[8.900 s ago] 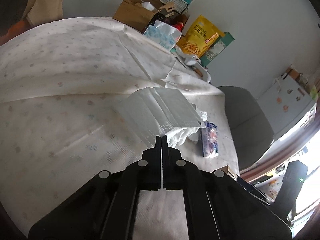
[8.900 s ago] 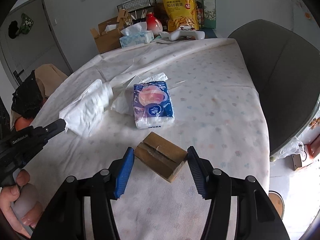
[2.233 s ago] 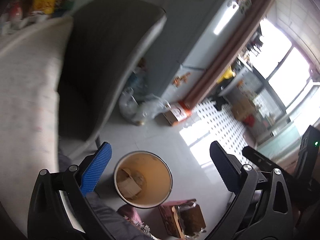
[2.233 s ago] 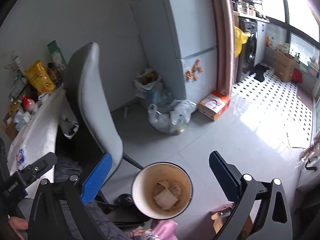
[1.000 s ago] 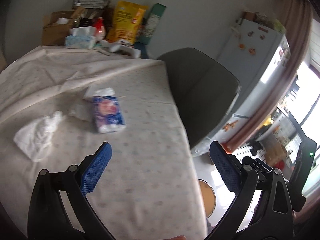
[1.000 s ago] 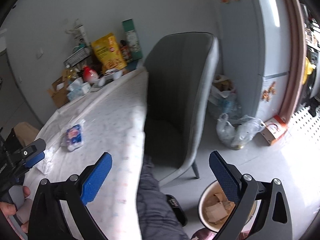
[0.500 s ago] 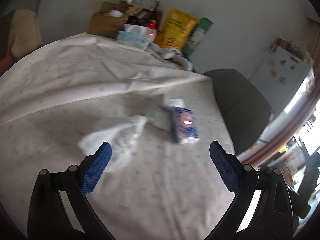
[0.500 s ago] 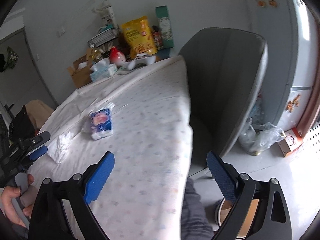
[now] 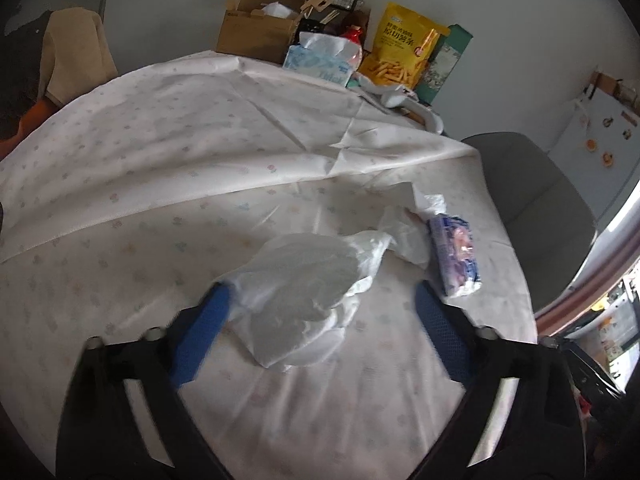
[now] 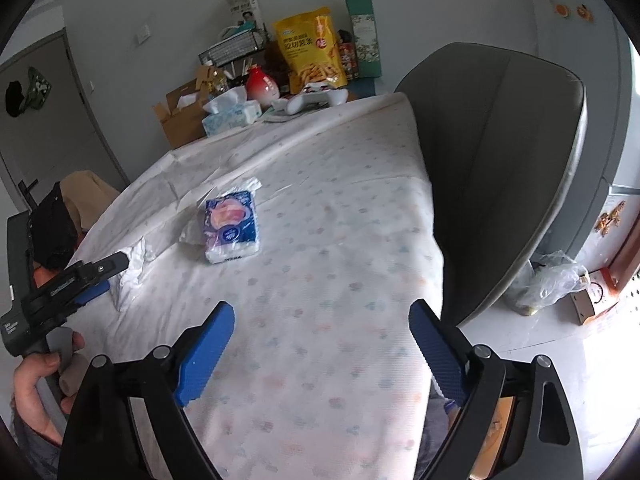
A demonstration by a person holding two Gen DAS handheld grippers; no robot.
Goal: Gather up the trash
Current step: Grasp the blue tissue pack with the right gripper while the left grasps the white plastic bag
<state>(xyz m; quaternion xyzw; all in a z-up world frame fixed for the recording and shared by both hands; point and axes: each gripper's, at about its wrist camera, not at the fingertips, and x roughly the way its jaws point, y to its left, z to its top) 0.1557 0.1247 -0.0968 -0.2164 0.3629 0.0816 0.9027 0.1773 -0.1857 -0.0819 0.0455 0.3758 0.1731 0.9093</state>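
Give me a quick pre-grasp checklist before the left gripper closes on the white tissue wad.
1. Left gripper open wide enough: ok, both blue pads stand well apart.
2. Tissue wad between the fingers: ok, it lies centred between the pads in the left wrist view.
3. Pads low enough to pinch it: cannot tell, the view is motion-blurred.
4. Tissue pack clear of the grasp: ok, it lies beyond and to the right of the wad, outside the fingers.
5. Right gripper out of the way: ok, open and empty over bare tablecloth.
6. Wad free of the crumpled wrapper behind it: cannot tell, they appear to touch.
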